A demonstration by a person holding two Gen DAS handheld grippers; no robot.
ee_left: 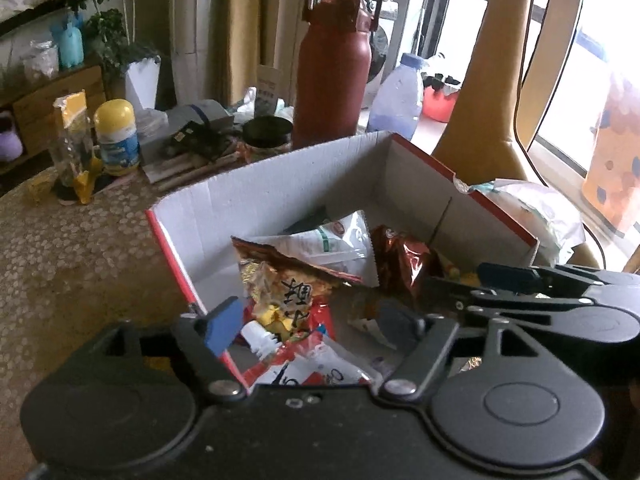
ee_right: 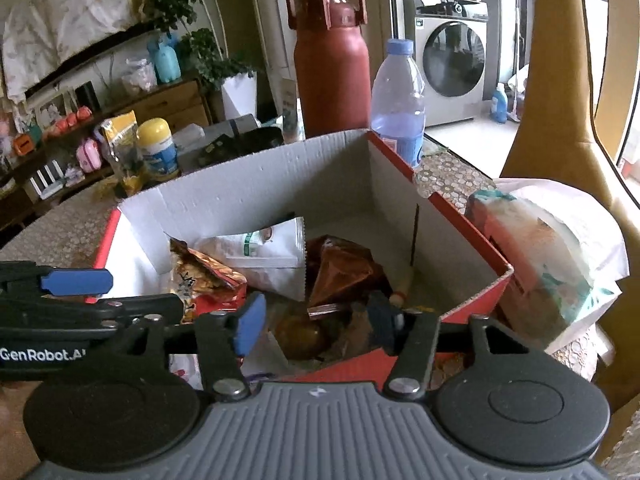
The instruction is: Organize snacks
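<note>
The snack packets [ee_right: 256, 248] are seen piled inside the open cardboard box [ee_right: 248, 184] on the table. Both the left gripper [ee_left: 308, 320] and the right gripper [ee_right: 316, 320] are held with jaws apart above the packets, with nothing gripped.

box [ee_right: 460, 216]: red outside, white inside | flask [ee_right: 332, 72]: dark red | fingers [ee_right: 250, 320]: blue pads

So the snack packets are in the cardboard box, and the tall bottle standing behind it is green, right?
Not green. The tall metal bottle with the carry handle is dark red, as the right wrist view shows. It does stand behind the red-and-white cardboard box, and the snack packets are inside.
</note>
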